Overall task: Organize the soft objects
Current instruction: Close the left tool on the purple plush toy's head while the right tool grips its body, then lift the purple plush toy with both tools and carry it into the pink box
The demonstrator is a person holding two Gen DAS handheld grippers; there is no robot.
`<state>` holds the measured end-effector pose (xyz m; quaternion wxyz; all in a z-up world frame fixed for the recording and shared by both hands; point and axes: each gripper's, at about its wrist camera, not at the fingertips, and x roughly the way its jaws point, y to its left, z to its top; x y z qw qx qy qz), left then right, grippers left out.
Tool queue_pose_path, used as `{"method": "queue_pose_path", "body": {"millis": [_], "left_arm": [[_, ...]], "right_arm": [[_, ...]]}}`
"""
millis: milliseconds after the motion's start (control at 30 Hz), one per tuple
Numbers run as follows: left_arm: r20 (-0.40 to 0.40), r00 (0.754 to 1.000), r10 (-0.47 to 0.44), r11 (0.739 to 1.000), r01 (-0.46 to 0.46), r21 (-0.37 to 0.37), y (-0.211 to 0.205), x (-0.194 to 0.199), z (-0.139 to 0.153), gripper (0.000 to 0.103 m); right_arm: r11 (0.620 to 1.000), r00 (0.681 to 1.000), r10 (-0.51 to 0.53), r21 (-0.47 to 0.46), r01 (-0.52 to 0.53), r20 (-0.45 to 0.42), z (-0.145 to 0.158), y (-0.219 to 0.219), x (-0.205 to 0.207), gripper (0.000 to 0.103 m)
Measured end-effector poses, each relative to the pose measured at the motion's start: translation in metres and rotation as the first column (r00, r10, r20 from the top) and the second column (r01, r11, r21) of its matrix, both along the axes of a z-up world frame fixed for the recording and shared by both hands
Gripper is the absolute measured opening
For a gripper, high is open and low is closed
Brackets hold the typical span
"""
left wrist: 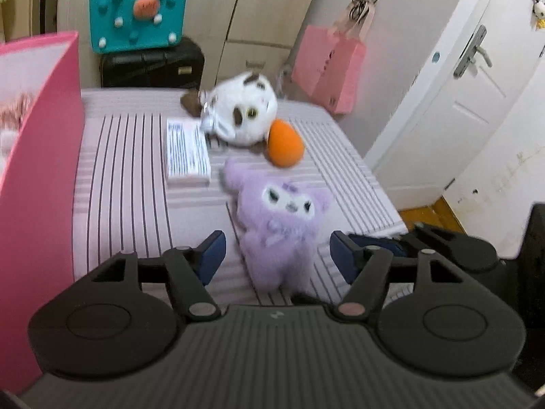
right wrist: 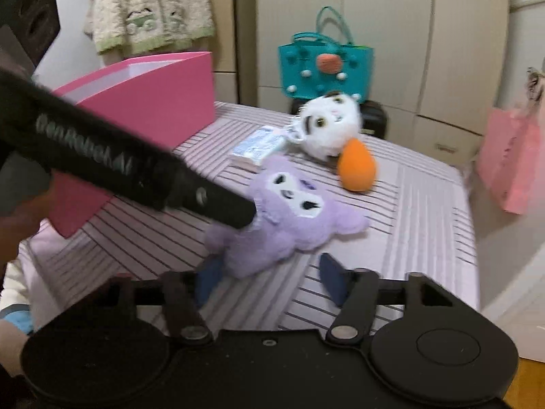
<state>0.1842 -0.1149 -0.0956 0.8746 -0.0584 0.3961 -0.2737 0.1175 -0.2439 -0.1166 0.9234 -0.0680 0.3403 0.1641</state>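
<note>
A purple plush [left wrist: 282, 211] lies face up on the striped bedcover [left wrist: 129, 177]. Its lower body sits between the blue pads of my left gripper [left wrist: 277, 255], which stands open with gaps on both sides. My right gripper [right wrist: 269, 277] is open too, just short of the purple plush [right wrist: 289, 218], whose foot is near the left pad. In the right wrist view, a black finger [right wrist: 224, 204] of the left gripper reaches the plush's side. Behind lie a white plush with brown patches [left wrist: 243, 112] and an orange egg-shaped plush [left wrist: 284, 143].
A tall pink box [right wrist: 153, 102] stands open at the bed's left. A tissue pack [left wrist: 186, 151] lies beside the white plush. A teal bag [left wrist: 136, 13] sits on a black case [left wrist: 153, 64] behind the bed. A pink paper bag [left wrist: 330, 68] hangs near a white door [left wrist: 460, 102].
</note>
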Motion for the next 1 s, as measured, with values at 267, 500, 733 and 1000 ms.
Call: {"method": "queue_pose_path", "body": {"millis": [267, 500, 733, 1000], "left_arm": [[-0.034, 0.999, 0.005, 1.0, -0.004, 0.016, -0.013, 0.019, -0.017, 0.049], [-0.062, 0.998, 0.001, 1.0, -0.002, -0.007, -0.009, 0.019, -0.025, 0.038], [-0.049, 0.999, -0.008, 1.0, 0.009, 0.009, -0.013, 0.01, -0.023, 0.037], [-0.065, 0.997, -0.044, 0.998, 0.047, 0.048, -0.007, -0.011, -0.012, 0.037]], "right_arm": [[0.996, 1.0, -0.011, 0.089, 0.01, 0.012, -0.004, 0.01, 0.01, 0.086], [0.994, 0.999, -0.038, 0.108, 0.036, 0.019, -0.018, 0.011, 0.021, 0.057], [0.99, 0.998, -0.06, 0.125, 0.058, 0.011, -0.017, 0.013, 0.018, 0.053], [0.983, 0.998, -0.046, 0.177, 0.054, -0.049, -0.008, 0.012, 0.002, 0.051]]}}
